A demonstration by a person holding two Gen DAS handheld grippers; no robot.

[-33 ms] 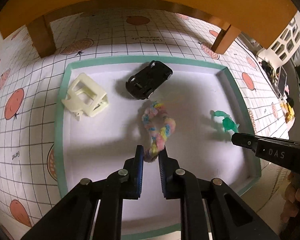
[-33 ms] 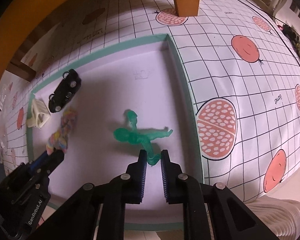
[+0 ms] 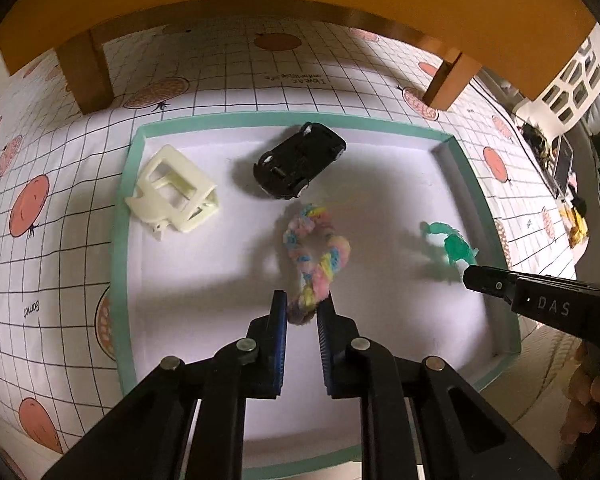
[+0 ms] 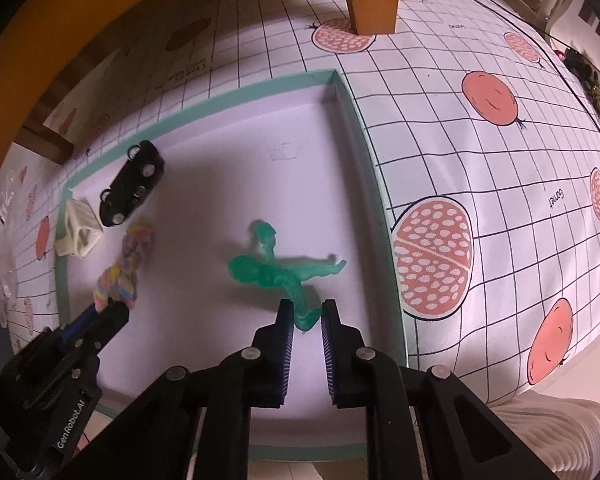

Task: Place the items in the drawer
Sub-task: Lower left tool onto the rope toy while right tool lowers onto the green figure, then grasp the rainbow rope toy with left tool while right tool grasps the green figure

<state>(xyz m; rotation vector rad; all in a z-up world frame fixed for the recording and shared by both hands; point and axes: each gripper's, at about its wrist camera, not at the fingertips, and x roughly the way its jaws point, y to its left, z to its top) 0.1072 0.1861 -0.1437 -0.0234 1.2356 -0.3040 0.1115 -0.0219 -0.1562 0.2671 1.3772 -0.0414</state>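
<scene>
Inside the teal-rimmed drawer (image 3: 124,240) lie four items, the left gripper (image 3: 302,310) pinching the pastel braid (image 3: 320,252), the right gripper (image 4: 304,316) clamping the green figure (image 4: 276,272), neither released yet.

Everything sits on a grid-patterned cloth with pomegranate prints (image 3: 204,64). Directly on it: a shallow teal-rimmed drawer tray (image 3: 121,240) and two wooden furniture legs (image 3: 85,76).
</scene>
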